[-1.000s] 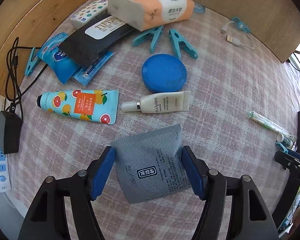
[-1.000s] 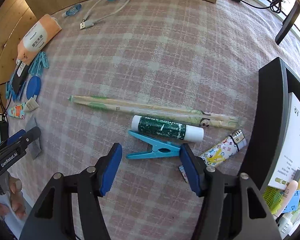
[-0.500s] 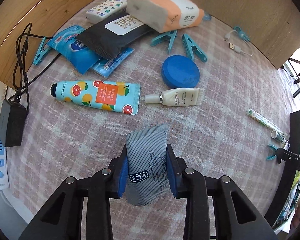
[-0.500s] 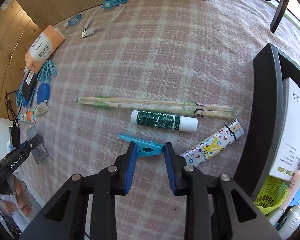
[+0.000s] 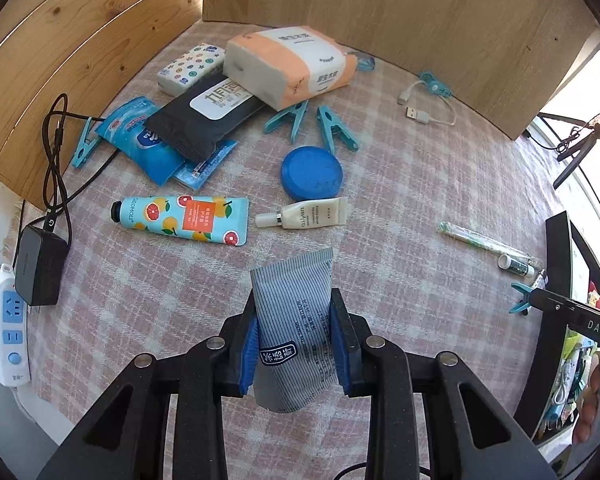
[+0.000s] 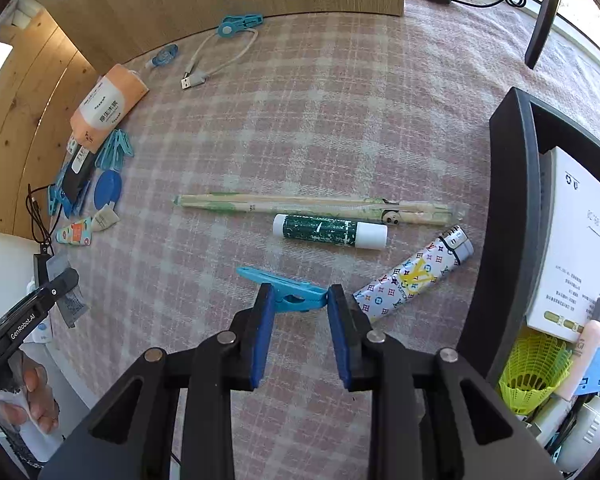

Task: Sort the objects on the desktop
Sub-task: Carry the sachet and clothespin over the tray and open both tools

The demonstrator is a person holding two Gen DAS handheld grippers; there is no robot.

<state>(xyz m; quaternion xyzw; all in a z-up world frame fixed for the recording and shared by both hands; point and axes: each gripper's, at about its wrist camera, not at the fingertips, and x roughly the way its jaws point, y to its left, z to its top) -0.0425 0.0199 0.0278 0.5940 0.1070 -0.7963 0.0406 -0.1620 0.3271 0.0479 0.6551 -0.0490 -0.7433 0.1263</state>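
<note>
My left gripper (image 5: 294, 344) is shut on a grey striped sachet (image 5: 296, 320) and holds it above the checked tablecloth (image 5: 400, 184). My right gripper (image 6: 300, 312) is shut on a blue clothespin (image 6: 284, 286) and holds it just above the cloth. The clothespin points left, in front of a green glue stick (image 6: 328, 232), wrapped chopsticks (image 6: 316, 204) and a patterned lighter (image 6: 412, 276). The right gripper with the clothespin also shows at the right edge of the left wrist view (image 5: 520, 300).
Far left lie a fruit-print tube (image 5: 184, 220), a white tube (image 5: 304, 216), a blue round lid (image 5: 312, 172), two clothespins (image 5: 312, 124), wipe packs (image 5: 204, 120) and a tissue pack (image 5: 288, 64). A USB cable (image 6: 216, 60) lies at the back. A black organiser (image 6: 512, 216) stands right.
My left gripper closed on the sachet and lifted it off the cloth. My right gripper closed on the clothespin and raised it slightly.
</note>
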